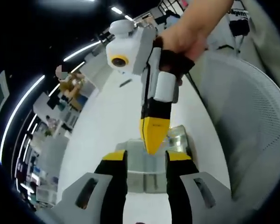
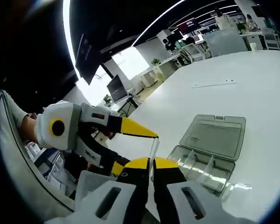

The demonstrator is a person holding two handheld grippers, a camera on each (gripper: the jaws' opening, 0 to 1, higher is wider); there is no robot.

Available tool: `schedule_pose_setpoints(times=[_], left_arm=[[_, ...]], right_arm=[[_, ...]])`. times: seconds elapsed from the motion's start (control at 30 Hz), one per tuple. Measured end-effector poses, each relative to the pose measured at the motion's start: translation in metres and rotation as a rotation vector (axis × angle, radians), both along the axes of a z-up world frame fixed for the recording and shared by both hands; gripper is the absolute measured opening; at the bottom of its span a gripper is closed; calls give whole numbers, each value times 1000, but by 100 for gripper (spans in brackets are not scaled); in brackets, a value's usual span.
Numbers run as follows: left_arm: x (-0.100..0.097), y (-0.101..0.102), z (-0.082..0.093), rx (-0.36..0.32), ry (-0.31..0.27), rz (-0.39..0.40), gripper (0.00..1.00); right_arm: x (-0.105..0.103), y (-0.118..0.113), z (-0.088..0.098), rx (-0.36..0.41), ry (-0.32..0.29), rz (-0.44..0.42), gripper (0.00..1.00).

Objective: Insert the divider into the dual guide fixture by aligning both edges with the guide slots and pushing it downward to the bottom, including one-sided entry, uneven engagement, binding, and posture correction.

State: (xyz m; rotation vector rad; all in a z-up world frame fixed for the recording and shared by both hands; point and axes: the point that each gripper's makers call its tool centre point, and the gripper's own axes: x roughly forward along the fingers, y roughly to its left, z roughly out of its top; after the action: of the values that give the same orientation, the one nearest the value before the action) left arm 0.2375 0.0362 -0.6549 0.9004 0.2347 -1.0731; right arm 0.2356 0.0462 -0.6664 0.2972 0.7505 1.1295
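Thin clear divider [image 2: 153, 148], seemingly upright, pinched by right gripper [image 2: 150, 164].

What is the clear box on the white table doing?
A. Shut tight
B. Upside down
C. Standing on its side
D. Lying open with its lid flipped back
D: in the right gripper view the clear box lies on the white table with its lid flipped back and its compartments showing.

- Clear plastic divider [image 2: 153, 148]: thin, upright strip, pinched at its lower end, held above the worktop.
- Dual guide fixture [image 2: 201, 164]: transparent compartment box, hinged lid [image 2: 215, 136] laid open flat behind it, resting just beside the divider.
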Motion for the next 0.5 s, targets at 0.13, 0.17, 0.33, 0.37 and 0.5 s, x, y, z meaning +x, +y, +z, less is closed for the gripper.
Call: schedule_pose_setpoints(times=[0.13,0.17,0.33,0.37,0.5], left_arm=[[0,-1,0,-1,-3,-5,30],[0,-1,0,0,-6,-6,30],[1,-1,1,2,-12,-10,30],[1,-1,1,5,-15,-11,31],[3,-2,1,3,-11,-13,31]], right_arm=[[-1,0,0,6,16,-7,0],[0,0,0,9,19,-9,0],[1,-1,1,15,28,-18,0],[1,-1,1,20,33,-20,0],[-1,0,2,20,21,-11,0]])
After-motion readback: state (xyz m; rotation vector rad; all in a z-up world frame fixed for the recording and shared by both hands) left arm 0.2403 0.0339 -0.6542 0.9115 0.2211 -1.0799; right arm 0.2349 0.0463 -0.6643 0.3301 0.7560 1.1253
